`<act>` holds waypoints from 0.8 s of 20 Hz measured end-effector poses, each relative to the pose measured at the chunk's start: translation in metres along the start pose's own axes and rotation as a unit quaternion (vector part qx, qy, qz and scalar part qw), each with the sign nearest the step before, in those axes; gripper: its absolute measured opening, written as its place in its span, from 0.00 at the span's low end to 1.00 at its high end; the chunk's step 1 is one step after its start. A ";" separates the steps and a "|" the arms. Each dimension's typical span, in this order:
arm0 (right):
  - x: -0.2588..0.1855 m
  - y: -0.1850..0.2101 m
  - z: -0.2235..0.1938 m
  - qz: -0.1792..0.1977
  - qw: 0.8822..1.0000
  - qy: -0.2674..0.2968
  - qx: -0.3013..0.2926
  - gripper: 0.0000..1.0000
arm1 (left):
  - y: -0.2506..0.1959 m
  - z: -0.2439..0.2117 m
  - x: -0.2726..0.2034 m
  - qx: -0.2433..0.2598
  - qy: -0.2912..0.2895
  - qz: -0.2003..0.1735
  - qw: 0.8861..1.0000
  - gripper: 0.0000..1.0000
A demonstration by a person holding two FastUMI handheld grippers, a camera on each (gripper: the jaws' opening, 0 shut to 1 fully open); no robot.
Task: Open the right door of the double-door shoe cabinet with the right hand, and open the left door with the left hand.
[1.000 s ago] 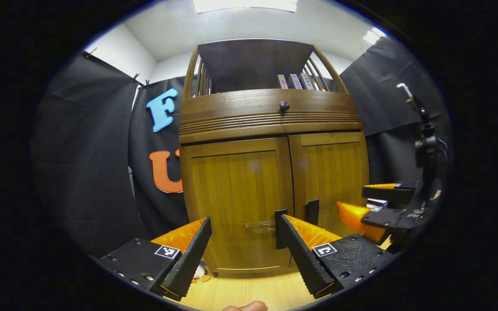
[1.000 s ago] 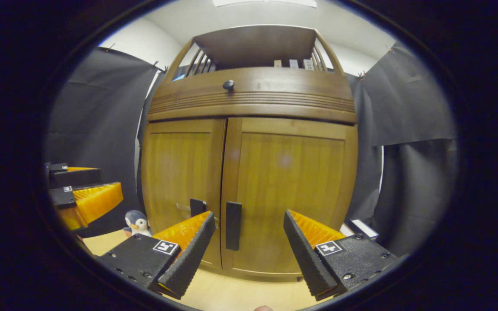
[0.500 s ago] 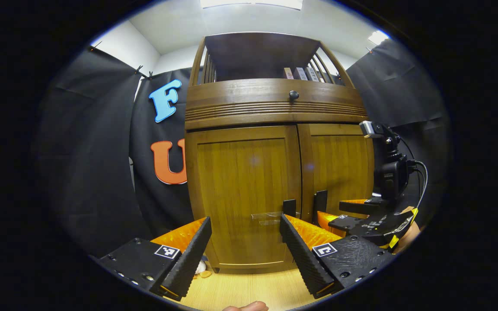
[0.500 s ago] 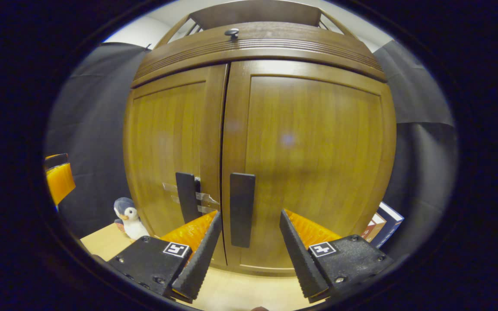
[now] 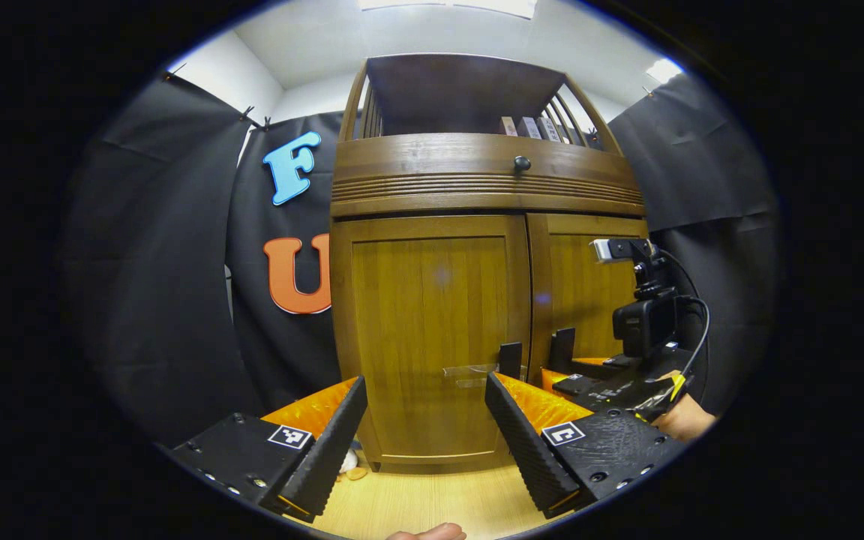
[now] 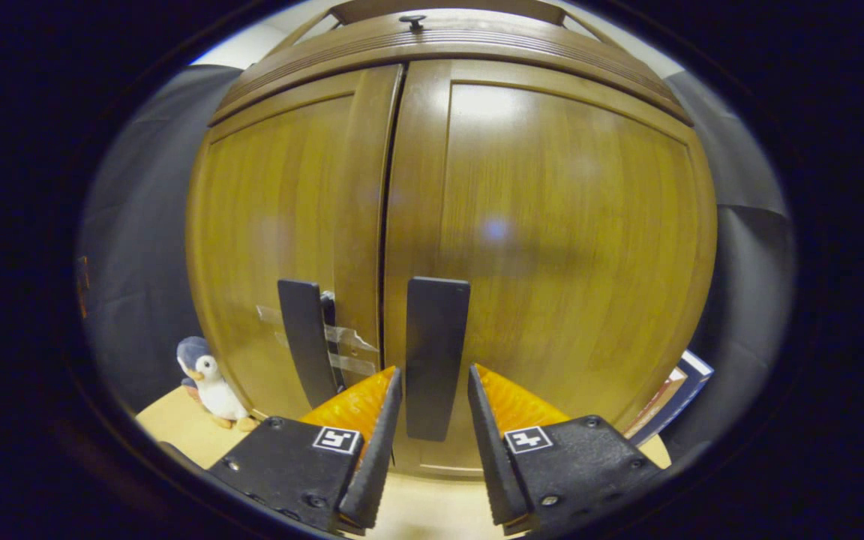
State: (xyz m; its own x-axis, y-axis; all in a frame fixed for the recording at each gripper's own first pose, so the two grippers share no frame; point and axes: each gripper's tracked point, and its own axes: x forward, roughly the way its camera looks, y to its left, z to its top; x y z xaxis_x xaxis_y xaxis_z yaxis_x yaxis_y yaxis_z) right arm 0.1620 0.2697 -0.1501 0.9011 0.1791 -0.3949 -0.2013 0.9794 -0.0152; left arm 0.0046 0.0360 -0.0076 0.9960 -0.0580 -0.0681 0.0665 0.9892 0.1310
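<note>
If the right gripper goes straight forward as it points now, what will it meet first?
Most likely the right door's handle: the dark vertical bar stands between the right gripper's open fingers, with gaps on both sides. Behind it is the right door. How near the handle is, the picture does not settle.

glossy wooden shoe cabinet, matt dark door handles, plush penguin

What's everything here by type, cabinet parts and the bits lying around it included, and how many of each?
Doors: 2, left and right
Door handles: 2, left and right
Drawer knob: 1
Toy penguin: 1
Grippers: 2, left and right
Total: 8
</note>
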 end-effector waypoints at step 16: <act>-0.021 0.002 -0.009 0.043 0.999 -0.005 0.022 0.29 | -0.024 0.009 -0.005 0.004 -0.003 -0.011 1.000 0.95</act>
State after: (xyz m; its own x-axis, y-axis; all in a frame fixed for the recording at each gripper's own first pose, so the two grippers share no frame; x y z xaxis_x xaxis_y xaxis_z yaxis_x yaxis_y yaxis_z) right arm 0.1395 0.2668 -0.1498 0.8850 0.2635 -0.3840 -0.2612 0.9635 0.0593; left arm -0.0013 0.0116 -0.0011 0.9947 -0.0807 -0.0644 0.0889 0.9865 0.1373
